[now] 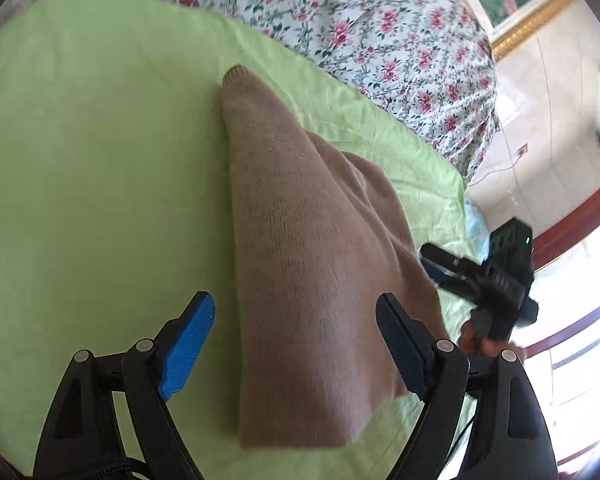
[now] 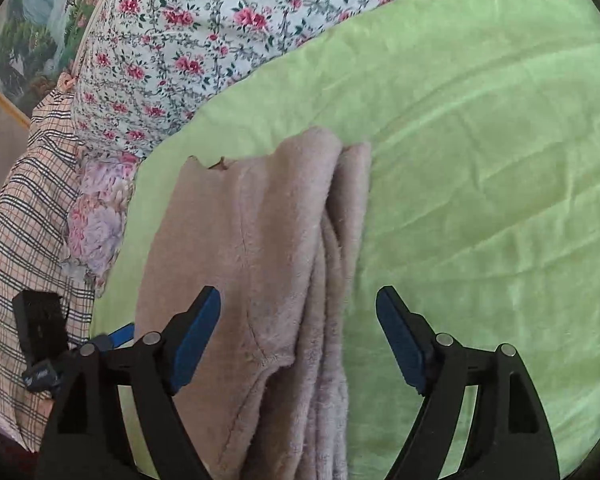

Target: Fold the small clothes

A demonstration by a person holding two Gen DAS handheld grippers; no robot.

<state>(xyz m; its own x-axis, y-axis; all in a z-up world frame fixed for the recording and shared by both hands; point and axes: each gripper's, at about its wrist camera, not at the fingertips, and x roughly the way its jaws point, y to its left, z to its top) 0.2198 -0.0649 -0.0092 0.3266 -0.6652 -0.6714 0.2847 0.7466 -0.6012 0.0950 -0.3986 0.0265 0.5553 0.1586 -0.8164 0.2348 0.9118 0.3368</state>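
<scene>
Garment [image 1: 300,264], tan knit, folded lengthwise on the green sheet [image 1: 100,160], running toward twelve o'clock; left gripper [image 1: 296,344] and right gripper [image 2: 298,340] hang spread above it, pinching nothing, apparently freed for the next fold.

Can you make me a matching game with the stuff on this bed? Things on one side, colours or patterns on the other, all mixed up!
Things:
1. sheet
2. sweater
3. quilt
4. finger pads

Colours or patterns:
A. blue
B. pink flowers on white
C. light green
D. tan

Right pairs: 1-C, 2-D, 3-B, 4-A
</scene>
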